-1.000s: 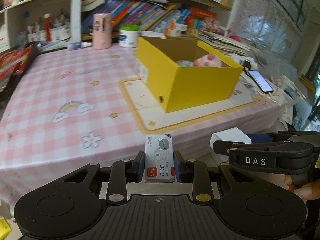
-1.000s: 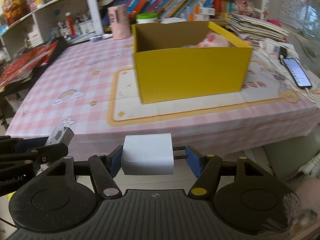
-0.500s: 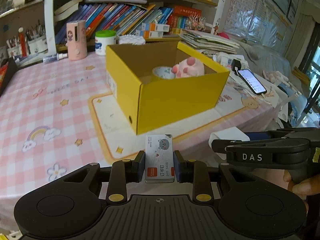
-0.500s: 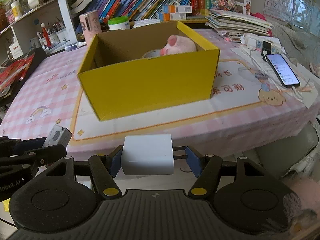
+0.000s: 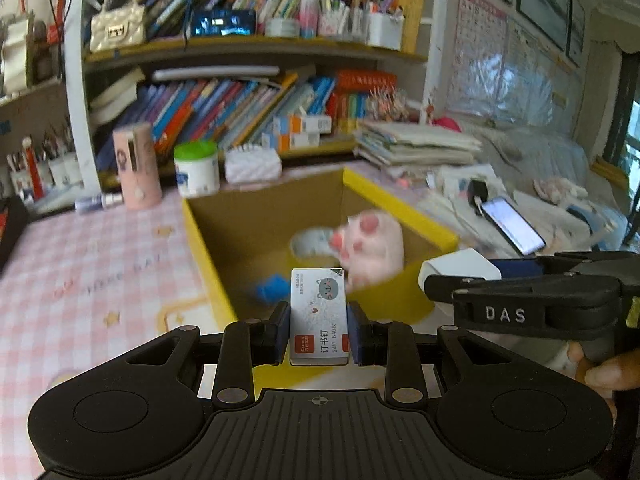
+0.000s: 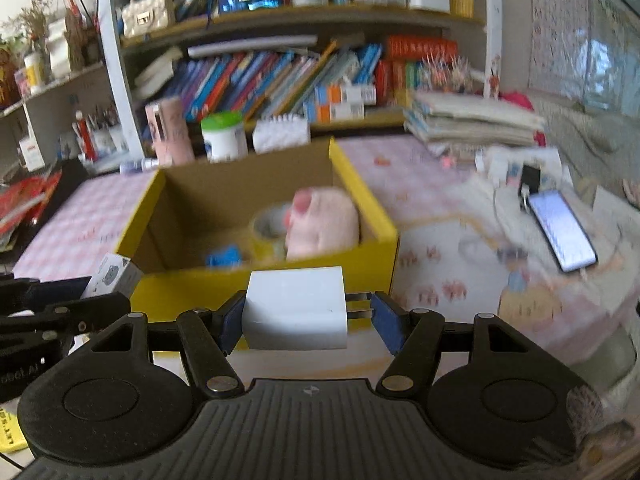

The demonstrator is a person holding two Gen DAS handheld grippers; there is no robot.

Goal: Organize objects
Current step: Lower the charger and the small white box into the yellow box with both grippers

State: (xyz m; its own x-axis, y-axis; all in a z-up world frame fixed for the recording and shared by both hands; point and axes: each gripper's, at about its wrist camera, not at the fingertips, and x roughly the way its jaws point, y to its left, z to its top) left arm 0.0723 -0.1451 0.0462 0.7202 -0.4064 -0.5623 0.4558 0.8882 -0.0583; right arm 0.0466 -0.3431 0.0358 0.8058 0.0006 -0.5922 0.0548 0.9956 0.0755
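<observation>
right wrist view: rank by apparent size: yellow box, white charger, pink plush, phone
1. yellow box
2. white charger, though it sits close to the camera, so it looks bigger than it is
3. pink plush
4. phone

Crowded wooden bookshelf (image 5: pixel 248 46) along the back wall, leaning colourful books (image 5: pixel 224 108), pink checked tablecloth (image 5: pixel 80 264) over the table, posters (image 5: pixel 516 60) on the right wall, daylight from a window (image 5: pixel 632 128) far right.
</observation>
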